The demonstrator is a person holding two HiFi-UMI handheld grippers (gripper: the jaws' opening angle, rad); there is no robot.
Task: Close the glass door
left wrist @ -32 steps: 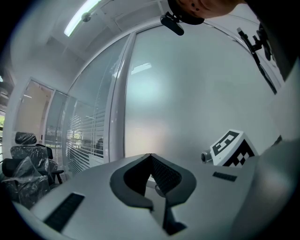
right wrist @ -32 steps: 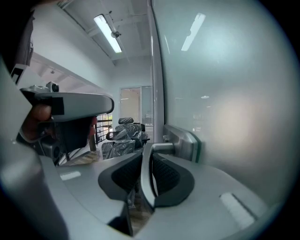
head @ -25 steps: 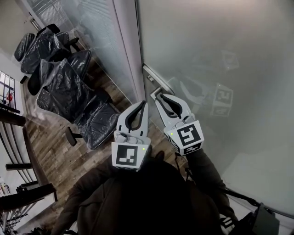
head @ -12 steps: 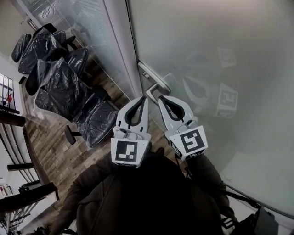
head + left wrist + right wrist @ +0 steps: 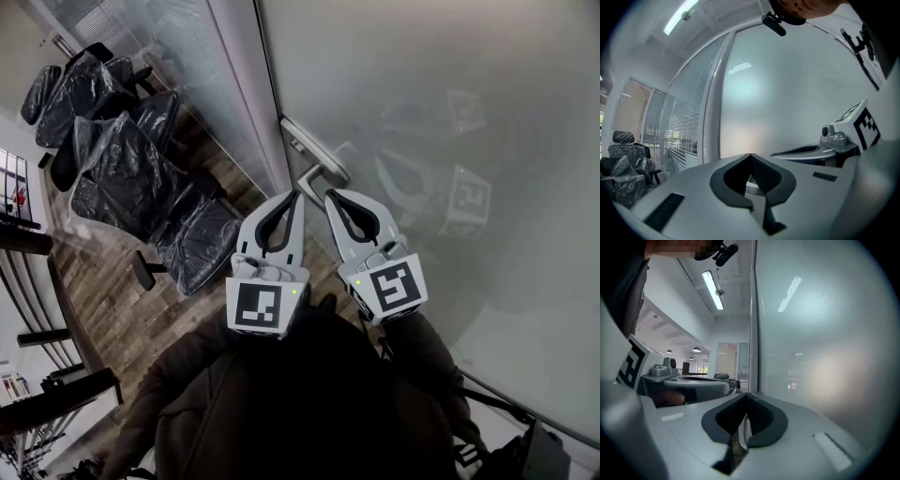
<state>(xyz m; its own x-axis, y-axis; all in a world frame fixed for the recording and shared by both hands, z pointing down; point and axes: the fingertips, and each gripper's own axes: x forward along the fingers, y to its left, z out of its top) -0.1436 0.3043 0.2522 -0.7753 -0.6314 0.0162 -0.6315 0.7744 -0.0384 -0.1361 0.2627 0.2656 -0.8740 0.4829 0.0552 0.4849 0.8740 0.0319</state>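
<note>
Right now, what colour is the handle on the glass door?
Silvery metal; the door handle shows best in the head view.

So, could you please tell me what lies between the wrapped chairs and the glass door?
Wood floor, then a glass panel and its white frame; the head view shows this.

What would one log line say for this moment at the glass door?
task: close glass door | left tool: shut | right tool: shut, tips near door handle | hold on handle: unclear
</note>
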